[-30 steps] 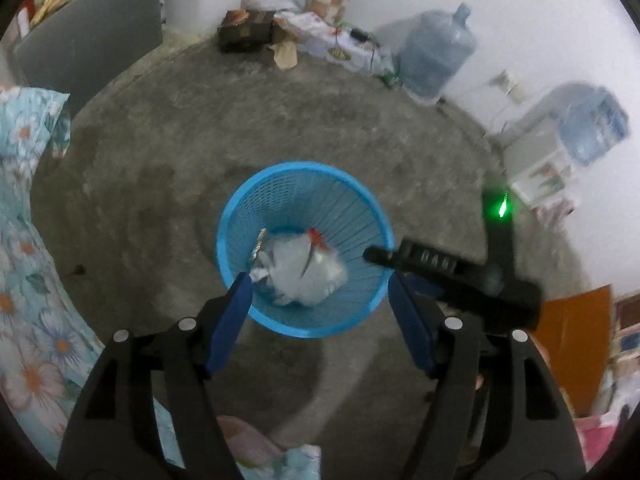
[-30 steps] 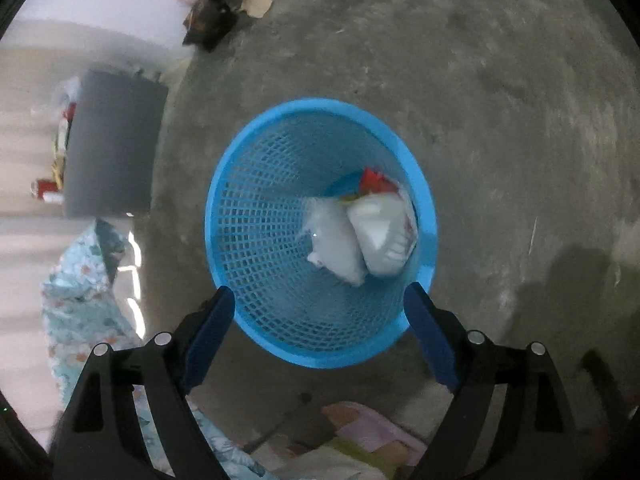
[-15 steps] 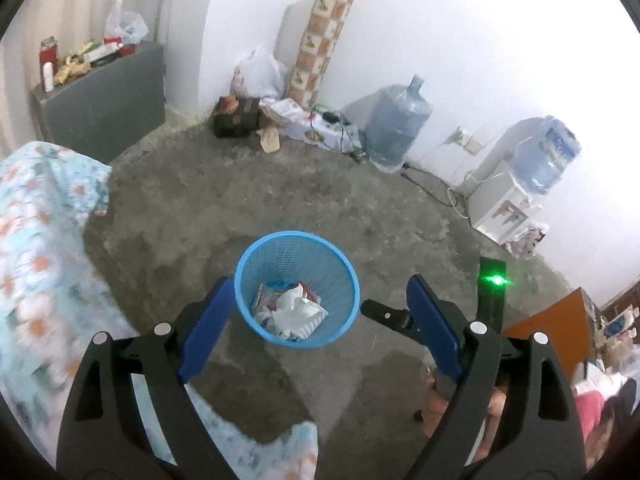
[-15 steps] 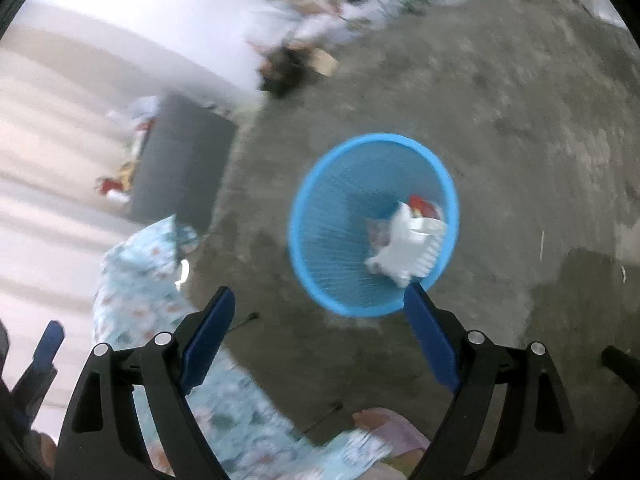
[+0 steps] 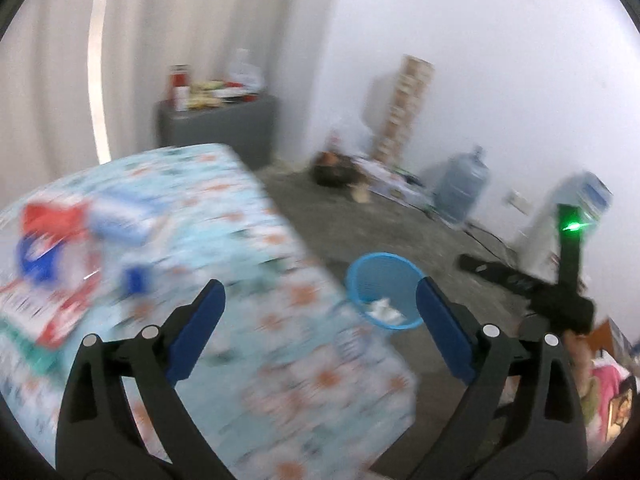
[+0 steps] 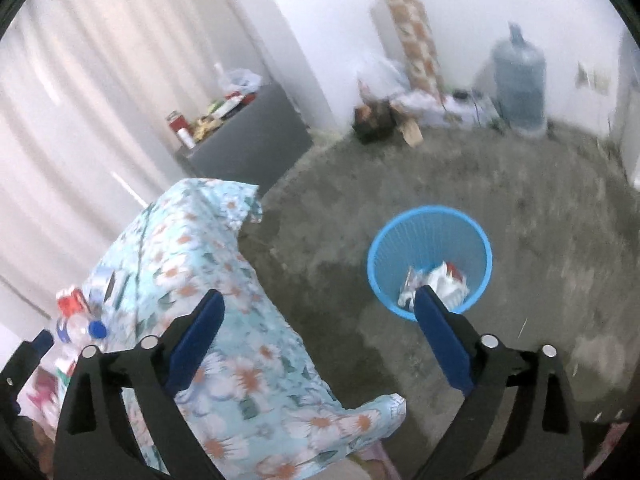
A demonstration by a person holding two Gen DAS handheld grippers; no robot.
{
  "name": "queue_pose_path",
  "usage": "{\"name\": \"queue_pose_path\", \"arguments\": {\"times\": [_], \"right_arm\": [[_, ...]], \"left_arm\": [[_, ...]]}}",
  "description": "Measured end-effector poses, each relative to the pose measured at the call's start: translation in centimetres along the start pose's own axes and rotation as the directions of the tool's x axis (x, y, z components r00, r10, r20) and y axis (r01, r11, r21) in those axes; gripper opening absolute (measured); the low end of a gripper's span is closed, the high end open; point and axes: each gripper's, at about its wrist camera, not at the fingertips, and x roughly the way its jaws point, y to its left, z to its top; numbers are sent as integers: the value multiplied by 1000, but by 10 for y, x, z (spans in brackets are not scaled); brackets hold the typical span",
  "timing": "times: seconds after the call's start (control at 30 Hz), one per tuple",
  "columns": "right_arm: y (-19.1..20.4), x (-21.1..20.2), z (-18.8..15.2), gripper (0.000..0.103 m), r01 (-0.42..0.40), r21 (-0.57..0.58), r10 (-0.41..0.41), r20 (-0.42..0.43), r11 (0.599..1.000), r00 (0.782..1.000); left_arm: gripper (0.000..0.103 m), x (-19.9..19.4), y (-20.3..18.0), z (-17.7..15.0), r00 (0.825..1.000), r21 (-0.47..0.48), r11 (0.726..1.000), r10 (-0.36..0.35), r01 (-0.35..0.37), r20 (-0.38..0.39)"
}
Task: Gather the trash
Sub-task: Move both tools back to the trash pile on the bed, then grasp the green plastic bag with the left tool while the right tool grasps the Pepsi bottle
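- Wrappers (image 6: 436, 282) lie in the round blue mesh plastic basket (image 6: 430, 220) on the floor, right.
- My left gripper (image 5: 320, 330) and right gripper (image 6: 318, 330) have just spread wide, empty.
- Next, I judge: fetch the bottles and packets (image 5: 56, 248) on the floral-clothed table (image 5: 256, 240), near left.

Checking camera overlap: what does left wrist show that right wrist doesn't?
Left wrist only: the right gripper with its green light, and the water dispenser behind it.
Right wrist only: a fingertip of the left gripper at the left edge, and a clear bottle with a blue cap on the table.
Both: blue basket with wrappers inside, floral tablecloth, grey cabinet, water jug.
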Motion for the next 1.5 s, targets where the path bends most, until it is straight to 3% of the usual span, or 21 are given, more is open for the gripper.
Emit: {"name": "queue_pose_path", "arguments": {"times": [0.17,0.4,0.53,0.63,0.83,1.0,1.13,1.23,1.3,1.5], "right_arm": [[56,-8,-13,96,98,-166,-91,48,981,995],[130,-15,-37,96,122,-374,-85,114,919,990],[159,-15,-45,96,32,-432,6,87,901,996],[179,-17,-48,96,-118,-461,156,44,880,987],[227,-12,-51,96,-221,-520,255,-8,825,967],[272,2,-49,96,-374,-536,357,-141,757,923],[312,22,-49,96,-494,-572,415,-273,655,868],[337,39,-50,96,-536,-586,415,-342,607,843],[358,51,-49,96,-582,-589,422,-402,560,813],[418,84,-56,96,-633,-628,356,-524,453,774]], "left_arm": [[94,-44,57,-30,994,-136,985,111,-109,11],[94,-90,132,-69,972,-344,914,233,-215,11],[94,-109,160,-81,959,-395,885,281,-247,28],[94,-119,172,-90,949,-413,873,308,-258,59],[94,-132,189,-103,945,-430,874,304,-226,122],[94,-131,204,-109,946,-424,884,284,-195,158],[94,-134,216,-114,937,-450,872,301,-194,179],[94,-134,226,-117,935,-477,857,309,-194,174],[94,-134,231,-118,934,-491,850,310,-189,177],[94,-133,240,-117,936,-488,856,295,-171,190]]}}
